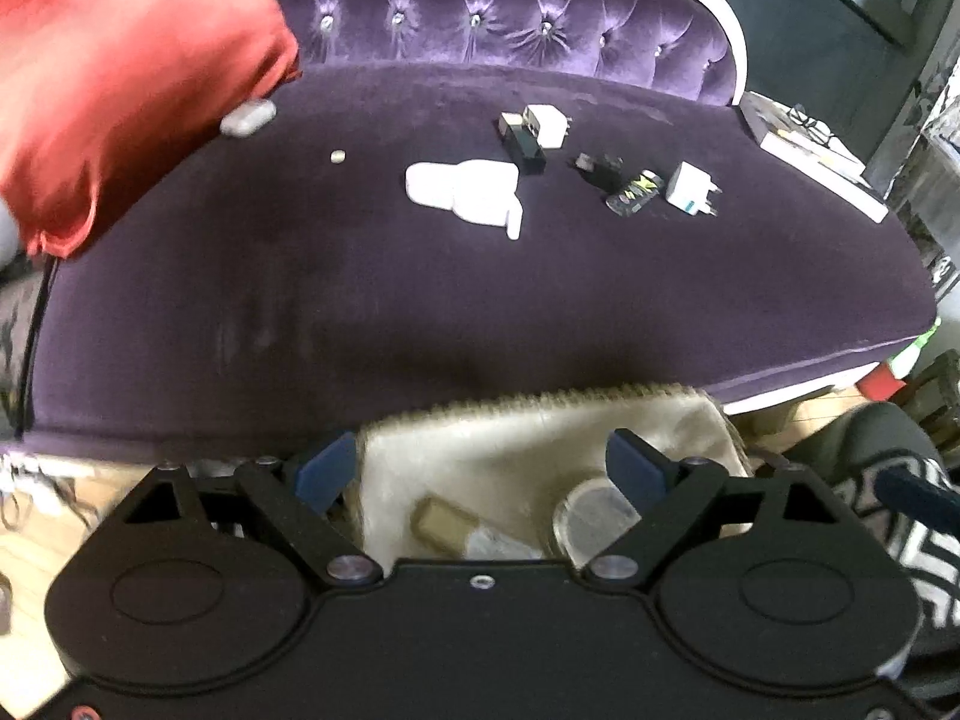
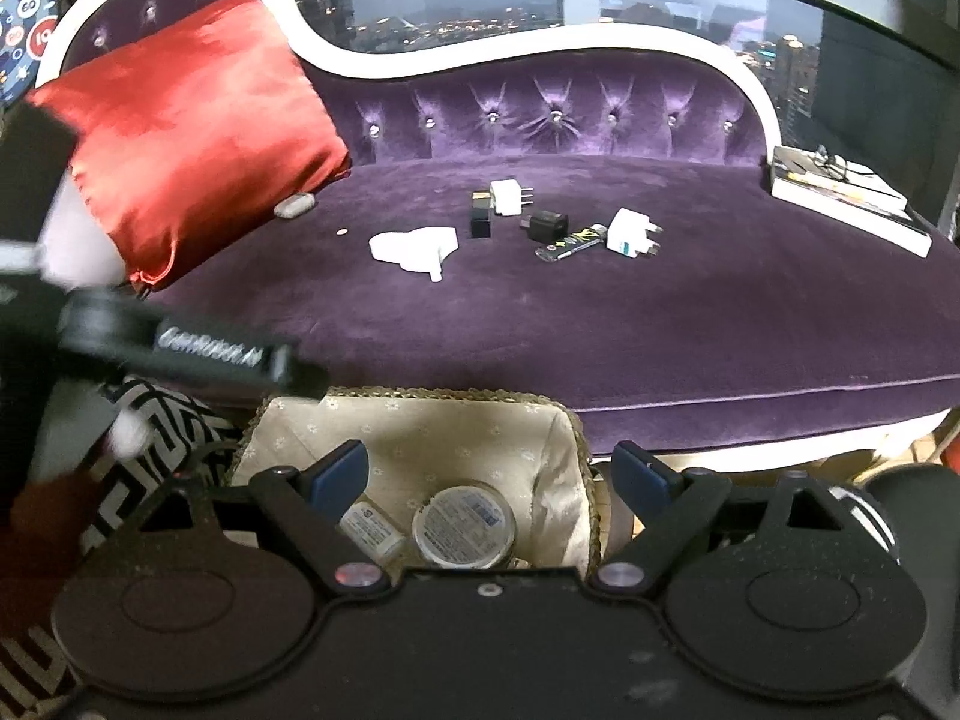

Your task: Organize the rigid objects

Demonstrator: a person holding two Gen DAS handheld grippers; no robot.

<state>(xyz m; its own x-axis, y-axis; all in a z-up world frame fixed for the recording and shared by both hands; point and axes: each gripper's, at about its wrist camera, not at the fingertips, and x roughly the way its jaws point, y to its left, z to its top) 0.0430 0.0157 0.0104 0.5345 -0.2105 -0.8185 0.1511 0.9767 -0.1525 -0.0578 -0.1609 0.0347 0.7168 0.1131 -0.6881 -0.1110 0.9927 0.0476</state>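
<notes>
Small rigid items lie on the purple sofa seat [image 2: 600, 324]: a large white adapter [image 2: 414, 249] [image 1: 465, 192], a black block [image 2: 480, 222] [image 1: 522, 144], a white plug [image 2: 507, 197] [image 1: 549, 125], a black charger [image 2: 546, 224] [image 1: 600, 171], a lighter [image 2: 570, 243] [image 1: 633, 192], a white three-pin plug [image 2: 630, 231] [image 1: 690, 189], a coin [image 2: 341, 232] [image 1: 338, 156] and a grey case [image 2: 294, 204] [image 1: 248, 118]. A cream-lined basket [image 2: 564, 438] [image 1: 708, 420] in front holds a round tin [image 2: 465, 522] [image 1: 594, 513] and a small box [image 2: 372, 531]. My left gripper [image 1: 486, 474] and right gripper [image 2: 492, 480] are open and empty above the basket.
A red cushion [image 2: 192, 120] [image 1: 120, 78] leans at the sofa's left end. Books with glasses [image 2: 840, 192] [image 1: 810, 150] lie at the right end. The left gripper's body [image 2: 180, 348] crosses the right wrist view at left. A patterned cloth [image 2: 156, 420] lies beside the basket.
</notes>
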